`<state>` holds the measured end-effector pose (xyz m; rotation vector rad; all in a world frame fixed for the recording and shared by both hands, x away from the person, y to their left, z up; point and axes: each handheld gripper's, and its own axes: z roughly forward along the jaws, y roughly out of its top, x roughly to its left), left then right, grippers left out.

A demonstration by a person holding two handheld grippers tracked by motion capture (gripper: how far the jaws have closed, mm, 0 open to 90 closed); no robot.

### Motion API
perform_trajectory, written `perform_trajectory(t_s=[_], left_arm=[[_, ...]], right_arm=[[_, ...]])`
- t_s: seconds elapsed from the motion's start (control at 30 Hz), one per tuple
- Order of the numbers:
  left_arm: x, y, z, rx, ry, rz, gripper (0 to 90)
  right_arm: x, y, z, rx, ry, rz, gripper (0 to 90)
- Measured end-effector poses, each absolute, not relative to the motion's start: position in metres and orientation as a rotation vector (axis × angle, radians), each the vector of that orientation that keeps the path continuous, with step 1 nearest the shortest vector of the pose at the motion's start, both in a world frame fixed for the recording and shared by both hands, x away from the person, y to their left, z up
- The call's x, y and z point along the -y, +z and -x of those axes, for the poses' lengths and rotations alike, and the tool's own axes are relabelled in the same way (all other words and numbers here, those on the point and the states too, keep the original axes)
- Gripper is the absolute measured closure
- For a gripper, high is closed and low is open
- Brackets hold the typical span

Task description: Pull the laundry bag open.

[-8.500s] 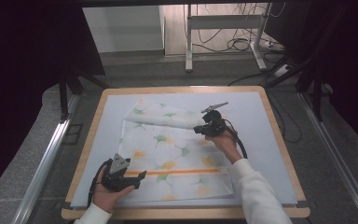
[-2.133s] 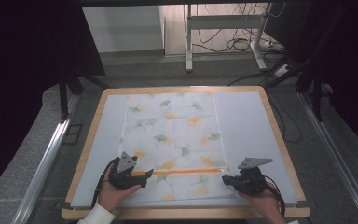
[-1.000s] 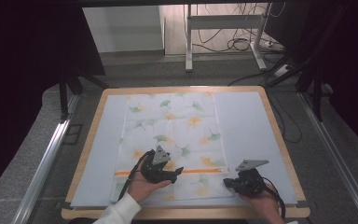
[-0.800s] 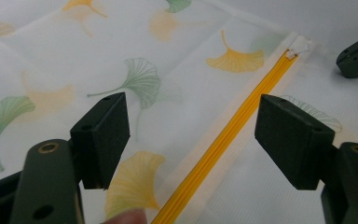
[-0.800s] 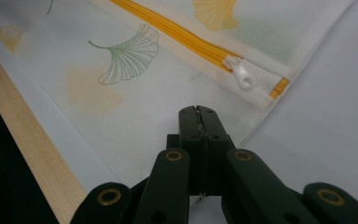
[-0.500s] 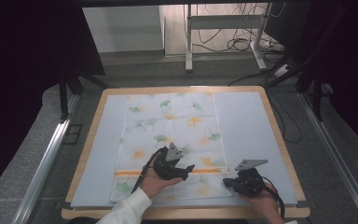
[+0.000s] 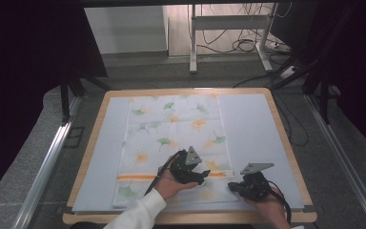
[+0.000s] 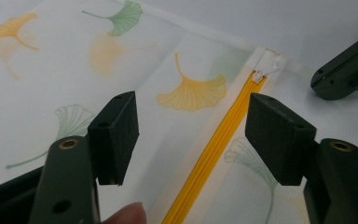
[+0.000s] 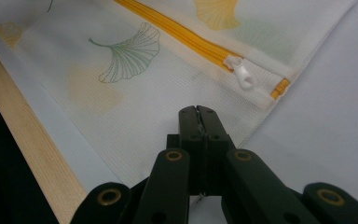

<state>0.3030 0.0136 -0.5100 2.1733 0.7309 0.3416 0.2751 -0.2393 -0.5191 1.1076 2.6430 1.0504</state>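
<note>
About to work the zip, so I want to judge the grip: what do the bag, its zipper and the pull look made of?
Bag: looks like fine white woven mesh, matte, with a visible grid texture and printed leaves.
Zipper: yellow ribbed coil, probably plastic, slightly glossy.
Pull: small white tab, smooth, likely plastic or coated metal.

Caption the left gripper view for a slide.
Left gripper, jaws open and just been closing with nothing gripped, hovers over the yellow zipper of a leaf-print bag, near its white pull.

Pale blue mat (image 7: pixel 257 129) covers wooden-rimmed table (image 7: pixel 286 143). Grey floor around. White metal stand legs (image 7: pixel 193 38) beyond table; black cables (image 7: pixel 248 45) lie tangled beside legs.
</note>
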Motion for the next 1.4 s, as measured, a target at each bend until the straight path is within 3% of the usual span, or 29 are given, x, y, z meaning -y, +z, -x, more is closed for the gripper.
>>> perform_trajectory(t_s=[1.4], left_arm=[[0.049, -0.517, -0.322, -0.587, 0.258, -2.277, 39.9]], right_arm=[[0.242, -0.520, -0.277, -2.655, 1.068, -1.118, 89.0]])
